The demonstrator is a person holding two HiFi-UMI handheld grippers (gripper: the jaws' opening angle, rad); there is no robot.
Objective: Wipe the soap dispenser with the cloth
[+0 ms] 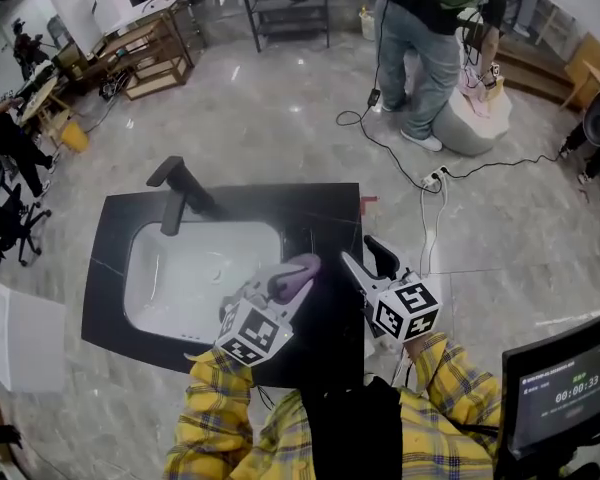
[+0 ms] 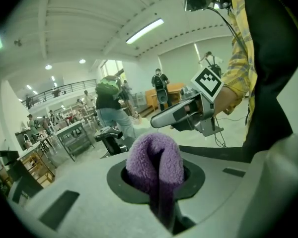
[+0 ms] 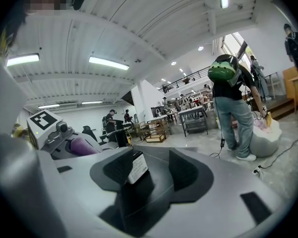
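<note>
Black counter [image 1: 325, 213] with an inset white sink [image 1: 180, 283], seen from above in the head view; both grippers work at its front right corner.

Left gripper [image 1: 288, 290]: jaws clamped on the cloth [image 2: 155, 160], a purple fleecy fold that bulges out past the tips. It hangs over the sink's near right rim.

Right gripper [image 3: 156, 175]: jaws wide apart. The dispenser [image 3: 135, 168] stands between them, close against the left pad. The right pad is clear of it, so this reads as a straddle and not a grip (whether the left pad truly touches cannot be told).

Dispenser: a small dark bottle with a white label. It is upright on the counter just right of the sink, so its long axis is vertical.

Key relation: the dispenser lies to the right of the cloth, near it but not touching. The right gripper is the nearer tool and the cloth-bearing left gripper the farther one.

Judged next step: the jaws close to steady the bottle. The cloth is then carried rightward to its near face for strokes up and down its height. Wiping an unheld bottle might tip it.
</note>
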